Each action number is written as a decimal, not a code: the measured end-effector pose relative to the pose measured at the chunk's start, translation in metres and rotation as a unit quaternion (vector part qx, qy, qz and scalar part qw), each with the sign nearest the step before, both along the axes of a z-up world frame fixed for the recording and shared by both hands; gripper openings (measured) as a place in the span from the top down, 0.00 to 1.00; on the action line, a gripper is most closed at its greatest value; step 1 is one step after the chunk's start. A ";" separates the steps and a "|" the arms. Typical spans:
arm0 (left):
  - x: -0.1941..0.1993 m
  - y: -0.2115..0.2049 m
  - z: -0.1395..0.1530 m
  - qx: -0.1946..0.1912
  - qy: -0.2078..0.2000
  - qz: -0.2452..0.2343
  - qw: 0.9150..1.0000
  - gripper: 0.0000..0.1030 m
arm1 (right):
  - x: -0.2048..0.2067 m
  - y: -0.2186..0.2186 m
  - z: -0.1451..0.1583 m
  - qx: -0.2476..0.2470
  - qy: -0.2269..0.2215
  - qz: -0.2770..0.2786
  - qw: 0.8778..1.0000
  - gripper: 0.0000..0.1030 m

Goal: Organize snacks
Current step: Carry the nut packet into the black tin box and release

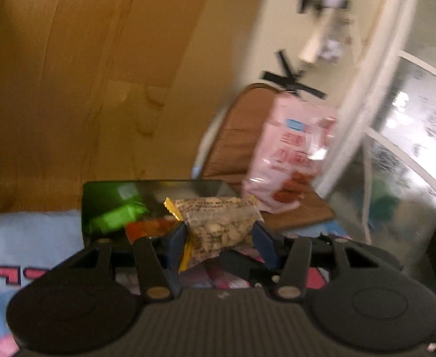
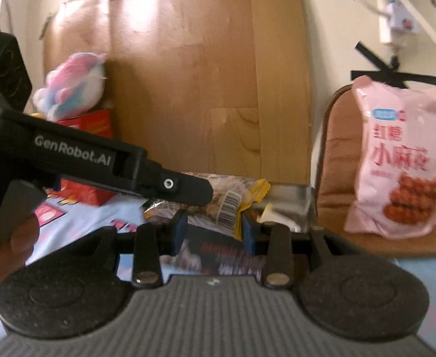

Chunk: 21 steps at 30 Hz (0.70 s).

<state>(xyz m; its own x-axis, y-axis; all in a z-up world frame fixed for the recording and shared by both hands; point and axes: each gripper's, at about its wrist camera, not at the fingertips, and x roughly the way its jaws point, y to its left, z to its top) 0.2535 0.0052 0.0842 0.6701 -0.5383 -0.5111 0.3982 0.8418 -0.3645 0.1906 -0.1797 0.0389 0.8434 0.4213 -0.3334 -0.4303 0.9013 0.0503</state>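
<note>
Slip risk: you're pinching one nut packet [image 1: 220, 232] w/ left gripper [image 1: 220, 238] and prob. another packet [image 2: 228, 208] w/ right gripper [image 2: 215, 229] (blurry), both over the black tray [image 1: 99, 190]; thin corner grips could be loosening mid-swing.

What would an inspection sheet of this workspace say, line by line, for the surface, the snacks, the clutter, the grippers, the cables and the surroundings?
Surface: light blue printed cloth, partly covered.
Job's things: clear nut packet with yellow edges; black tray behind it holding a green packet and an orange packet; large pink snack bag standing on a brown chair.
Clutter: red box with a pastel plush toy on top.
Grippers: left gripper has its jaws closed on the nut packet; right gripper grips the same packet from the other end.
Cables: white cord by the wall, blurred.
Surroundings: wooden panel, cream wall with black tape marks.
</note>
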 end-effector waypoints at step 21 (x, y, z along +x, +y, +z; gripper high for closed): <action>-0.091 -0.008 -0.025 0.128 -0.024 0.128 0.983 0.18 | -0.106 -0.033 -0.044 0.074 0.052 -0.092 0.992 0.37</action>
